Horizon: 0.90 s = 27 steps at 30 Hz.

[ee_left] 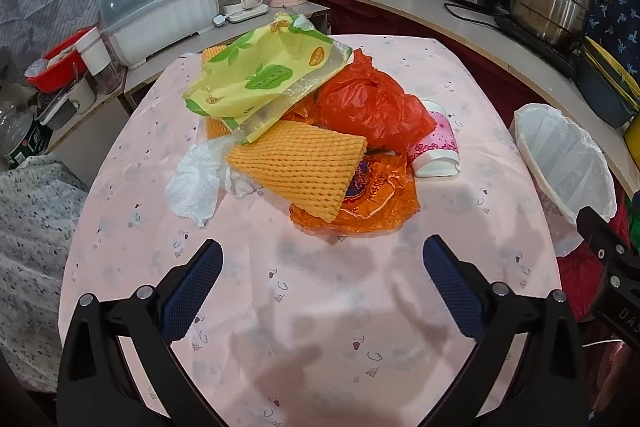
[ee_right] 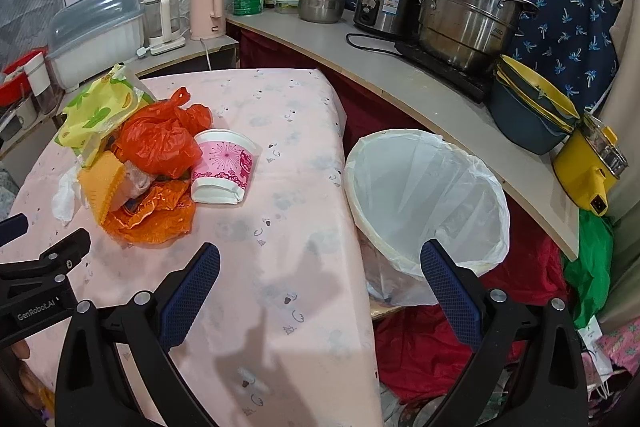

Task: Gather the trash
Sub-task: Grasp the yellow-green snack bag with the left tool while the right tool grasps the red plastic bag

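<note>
Both my left tool (ee_left: 322,269) and right tool (ee_right: 320,271) hang released. Snagging the orange net (ee_left: 298,169) could drag the heaped wrappers (ee_left: 264,79) off the surface (ee_left: 320,327), missing the bin (ee_right: 428,199).

Home kitchen — pots (ee_right: 468,23), kettle (ee_right: 208,9) (counter)

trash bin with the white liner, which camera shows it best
The right wrist view: the trash bin sits near the middle of the frame, its whole rim and open liner visible beside the table. The left wrist view shows it only at the right edge, distorted and partly cut off by the right gripper.
</note>
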{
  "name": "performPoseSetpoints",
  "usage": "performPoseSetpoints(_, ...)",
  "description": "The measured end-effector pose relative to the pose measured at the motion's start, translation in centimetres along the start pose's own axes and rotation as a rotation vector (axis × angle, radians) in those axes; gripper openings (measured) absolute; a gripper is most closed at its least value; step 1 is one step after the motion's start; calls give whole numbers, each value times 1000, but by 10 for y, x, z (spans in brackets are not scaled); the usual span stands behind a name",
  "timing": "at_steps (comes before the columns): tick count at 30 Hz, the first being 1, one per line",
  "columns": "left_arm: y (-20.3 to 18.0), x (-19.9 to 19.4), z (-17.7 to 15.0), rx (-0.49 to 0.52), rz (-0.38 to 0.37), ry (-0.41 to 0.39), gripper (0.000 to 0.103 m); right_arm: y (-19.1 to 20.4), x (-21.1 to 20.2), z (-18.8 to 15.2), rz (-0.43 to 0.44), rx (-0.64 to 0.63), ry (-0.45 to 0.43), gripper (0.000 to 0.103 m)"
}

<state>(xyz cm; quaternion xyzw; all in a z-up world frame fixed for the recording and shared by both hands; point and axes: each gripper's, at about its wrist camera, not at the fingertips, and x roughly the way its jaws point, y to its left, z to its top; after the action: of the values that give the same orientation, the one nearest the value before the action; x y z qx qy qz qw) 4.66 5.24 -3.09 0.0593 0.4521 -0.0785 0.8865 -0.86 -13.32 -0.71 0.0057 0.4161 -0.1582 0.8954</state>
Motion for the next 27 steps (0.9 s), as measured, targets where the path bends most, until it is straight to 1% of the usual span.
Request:
performPoseSetpoints(4,20,13,6,-33,2,12,96,11,11,7,49,17,-2,96)
performPoseSetpoints(7,36,19,16,-51,6,-4,96,22,20,15,88,19,-5,96)
performPoseSetpoints(11,58,32,39,-67,22,-24,96,39,33,30,135,16,-9,96)
performPoseSetpoints(15,80,52,64,-102,16,-24,96,57,48,45,155,3,-10,96)
performPoseSetpoints(20,102,79,84,-177,-29,-7,96,73,68,62,187,6,0,96)
performPoseSetpoints(23,109,92,93,-217,-73,4,94,81,77,71,191,-1,-4,96)
performPoseSetpoints(25,111,96,97,-242,-113,10,87,86,83,76,206,2,-2,96)
performPoseSetpoints(26,111,98,99,-247,-126,15,85,88,86,79,215,4,-1,95)
performPoseSetpoints(27,110,100,100,-248,-138,17,80,91,89,81,227,7,1,95)
